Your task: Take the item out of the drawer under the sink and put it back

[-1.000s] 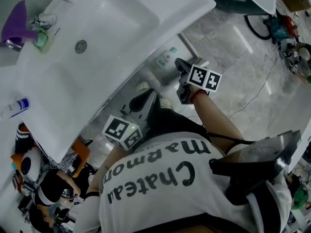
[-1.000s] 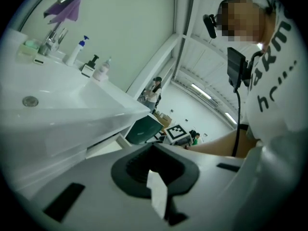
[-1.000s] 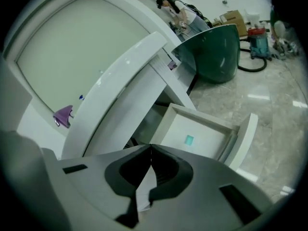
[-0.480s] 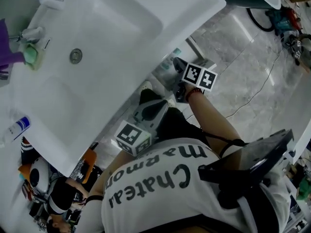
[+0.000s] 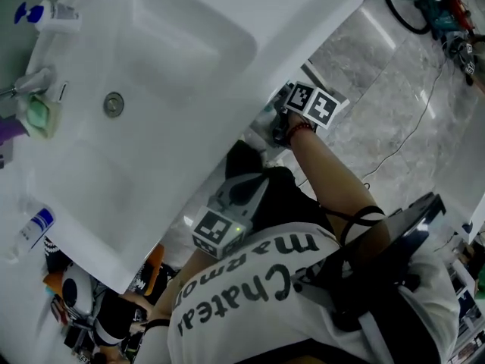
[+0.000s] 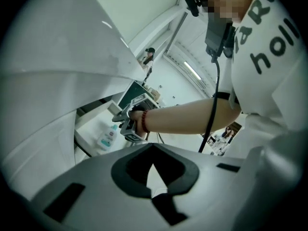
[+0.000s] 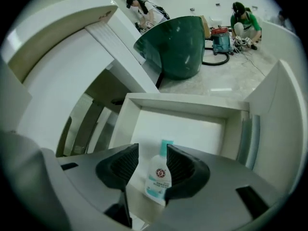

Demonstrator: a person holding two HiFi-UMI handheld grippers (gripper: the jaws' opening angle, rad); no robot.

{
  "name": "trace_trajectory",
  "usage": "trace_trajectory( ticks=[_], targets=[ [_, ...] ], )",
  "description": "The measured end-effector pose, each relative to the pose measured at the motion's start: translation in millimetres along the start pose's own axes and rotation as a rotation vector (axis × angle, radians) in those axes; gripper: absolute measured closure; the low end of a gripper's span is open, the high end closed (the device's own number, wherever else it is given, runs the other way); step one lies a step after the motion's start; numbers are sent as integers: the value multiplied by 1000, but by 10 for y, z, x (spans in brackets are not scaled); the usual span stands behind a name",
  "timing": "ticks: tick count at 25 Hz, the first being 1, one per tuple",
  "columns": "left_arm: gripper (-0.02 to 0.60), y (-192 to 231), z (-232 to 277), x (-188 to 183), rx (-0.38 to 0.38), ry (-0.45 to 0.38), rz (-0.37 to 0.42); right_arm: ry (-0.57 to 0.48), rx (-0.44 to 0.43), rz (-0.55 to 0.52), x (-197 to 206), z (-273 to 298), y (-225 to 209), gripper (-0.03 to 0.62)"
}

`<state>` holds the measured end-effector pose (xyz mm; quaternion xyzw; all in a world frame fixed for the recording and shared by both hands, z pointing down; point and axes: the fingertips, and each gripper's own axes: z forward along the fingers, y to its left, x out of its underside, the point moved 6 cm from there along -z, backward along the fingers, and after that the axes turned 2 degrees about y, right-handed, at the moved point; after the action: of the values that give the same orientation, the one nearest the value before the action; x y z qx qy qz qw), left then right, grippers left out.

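Shirt (image 5: 265,302) print "Marmo"/"Chat"; bottle (image 7: 156,177) label w/ red logo, txt unreadable.

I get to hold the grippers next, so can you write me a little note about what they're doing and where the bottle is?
Right gripper: fingers open, and they have just been opening. The bottle shows between them but is not pinched.
Left gripper: fingers shut, empty, away from the drawer.
Bottle: inside the open drawer under the sink.
Done: drawer open, right gripper lined up on the bottle.
To do: close on the bottle, lift it out, then put it back in the drawer.
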<state>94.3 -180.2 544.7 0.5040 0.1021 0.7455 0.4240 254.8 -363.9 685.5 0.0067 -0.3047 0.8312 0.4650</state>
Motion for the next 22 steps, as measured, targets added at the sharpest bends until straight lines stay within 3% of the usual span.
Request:
trace_trajectory(
  ticks=[11,19,22],
  targets=[
    [572,100,2,123,-1,11,-4,24,171,-48,1,348,-210,422],
    [572,92,16,167,-14,1,9,-19,263,-135,-21,425,-234,439],
    [572,73,10,178,-16,-2,9,-4,383,-152,-20,355,-332,442]
  ],
)
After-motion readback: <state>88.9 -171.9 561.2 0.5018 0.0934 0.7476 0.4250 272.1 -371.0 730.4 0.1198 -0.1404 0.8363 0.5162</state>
